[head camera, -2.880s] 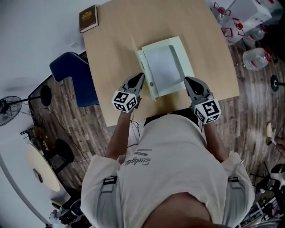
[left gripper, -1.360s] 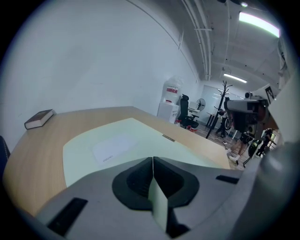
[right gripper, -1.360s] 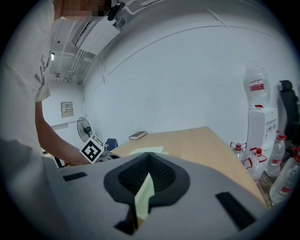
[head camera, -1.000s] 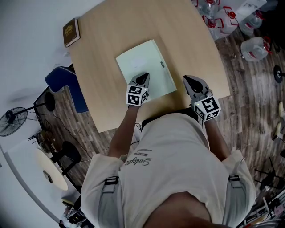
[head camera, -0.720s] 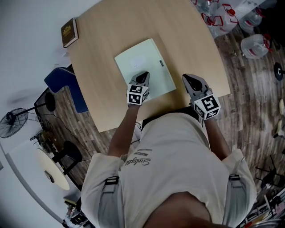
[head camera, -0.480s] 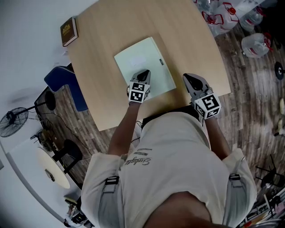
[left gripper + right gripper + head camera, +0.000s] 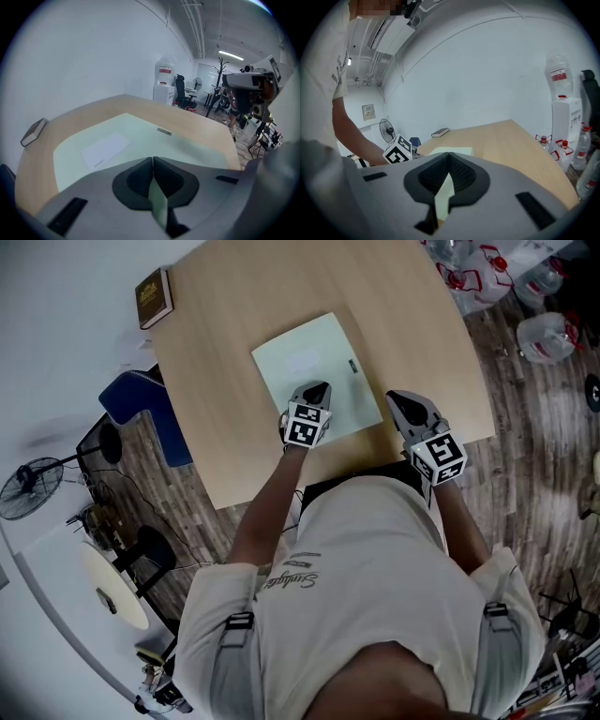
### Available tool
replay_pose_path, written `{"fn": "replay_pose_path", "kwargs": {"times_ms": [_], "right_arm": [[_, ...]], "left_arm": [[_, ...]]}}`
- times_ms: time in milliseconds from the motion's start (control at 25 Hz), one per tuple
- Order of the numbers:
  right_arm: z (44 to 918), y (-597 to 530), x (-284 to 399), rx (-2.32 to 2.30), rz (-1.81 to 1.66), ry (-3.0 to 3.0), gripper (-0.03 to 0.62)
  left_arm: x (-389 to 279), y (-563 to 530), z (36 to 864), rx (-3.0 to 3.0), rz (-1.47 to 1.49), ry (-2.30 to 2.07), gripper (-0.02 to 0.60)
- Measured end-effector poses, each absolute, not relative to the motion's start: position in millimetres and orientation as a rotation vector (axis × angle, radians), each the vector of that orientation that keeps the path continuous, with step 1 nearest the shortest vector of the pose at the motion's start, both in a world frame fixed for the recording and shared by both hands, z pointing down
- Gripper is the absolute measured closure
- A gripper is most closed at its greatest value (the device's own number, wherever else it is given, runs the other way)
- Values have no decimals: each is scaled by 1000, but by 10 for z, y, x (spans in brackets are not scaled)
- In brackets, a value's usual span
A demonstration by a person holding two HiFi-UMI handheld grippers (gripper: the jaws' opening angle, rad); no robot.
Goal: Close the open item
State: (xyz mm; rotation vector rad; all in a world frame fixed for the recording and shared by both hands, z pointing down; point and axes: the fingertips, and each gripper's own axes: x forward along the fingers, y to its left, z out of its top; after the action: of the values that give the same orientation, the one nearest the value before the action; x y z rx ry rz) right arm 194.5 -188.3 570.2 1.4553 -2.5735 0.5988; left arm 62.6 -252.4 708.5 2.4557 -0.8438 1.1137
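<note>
Both pairs of jaws are pressed together, gripping nothing. The left gripper [image 7: 314, 392] sits over the near edge of the pale green flat folder [image 7: 305, 357], which lies shut on the light wooden table [image 7: 225, 324] — probably to flatten its cover — while the right gripper [image 7: 401, 401] hangs just beside.

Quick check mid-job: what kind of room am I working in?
Probably an office or lab workspace: a water dispenser and office chair by the wall, water jugs on the floor.
</note>
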Motion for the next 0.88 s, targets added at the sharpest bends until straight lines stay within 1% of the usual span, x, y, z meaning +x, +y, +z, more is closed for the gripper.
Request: {"fn": "replay_pose_path", "kwargs": {"times_ms": [120,200,400,520,720,880], "right_arm": [[5688,-1912,1800,1425,583,-2584,599],[5672,-1911,1726,1415,575,-2585,599],[5607,-1914,1685,1433,541,-2577,599],[5552,-1924,1606,1431,528,-2571,599],[5379,-2002,1337,1395,459,-2608,599],[5223,-2053,1160,1391,457,-2638,599]], "left_arm": [[619,-2541,7003,2468,1094,-841,566],[599,-2535,6929,2476,1017,-846,568],[457,-2586,6493,2406,625,-905,568],[203,-2564,6240,2362,485,-956,567],[-197,-2452,5846,2430,437,-1029,568],[-454,-2354,5585,2486,455,-1088,566]]}}
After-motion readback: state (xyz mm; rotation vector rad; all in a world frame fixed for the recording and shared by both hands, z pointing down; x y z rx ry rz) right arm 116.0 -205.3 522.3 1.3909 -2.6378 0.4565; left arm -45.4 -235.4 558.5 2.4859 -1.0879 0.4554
